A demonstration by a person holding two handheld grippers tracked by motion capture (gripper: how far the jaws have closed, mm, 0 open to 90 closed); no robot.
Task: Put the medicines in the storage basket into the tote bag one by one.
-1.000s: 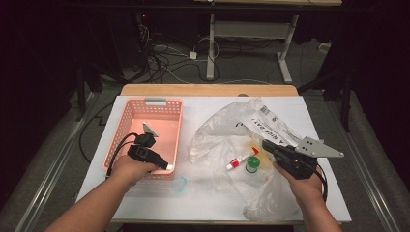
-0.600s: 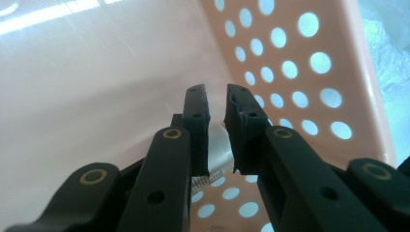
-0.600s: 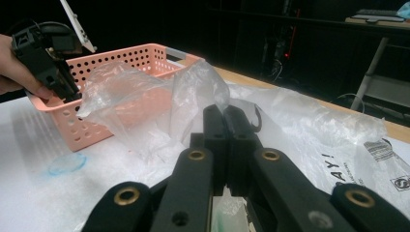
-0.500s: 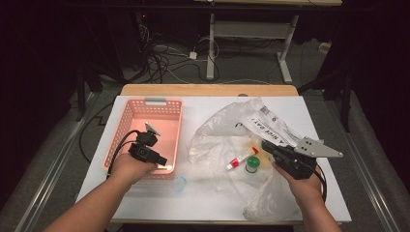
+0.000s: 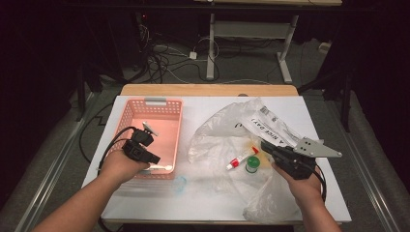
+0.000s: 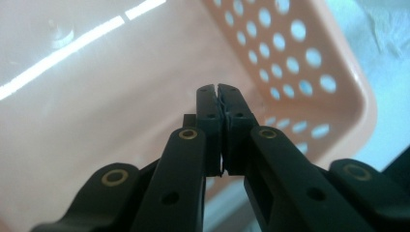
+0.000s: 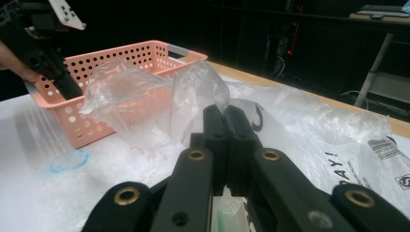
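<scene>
Left gripper [image 5: 145,153], fingers just closed empty, over the pink basket [image 5: 126,114]; right gripper [image 5: 278,153] fingers clamp the plastic bag [image 5: 217,128]. Next likely: fetch the tube [image 5: 240,158].

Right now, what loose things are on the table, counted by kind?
Pink basket: 1
White stick-like item in the basket: 1
Clear plastic bag: 1
Red-capped white tube: 1
Green-lidded jar: 1
Blue ring: 1
Total: 6

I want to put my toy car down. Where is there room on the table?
Bare table lies along the near edge between the hands, and in the strip behind the pink basket. The right half is crowded: plastic bag, small tube, green cap.
</scene>
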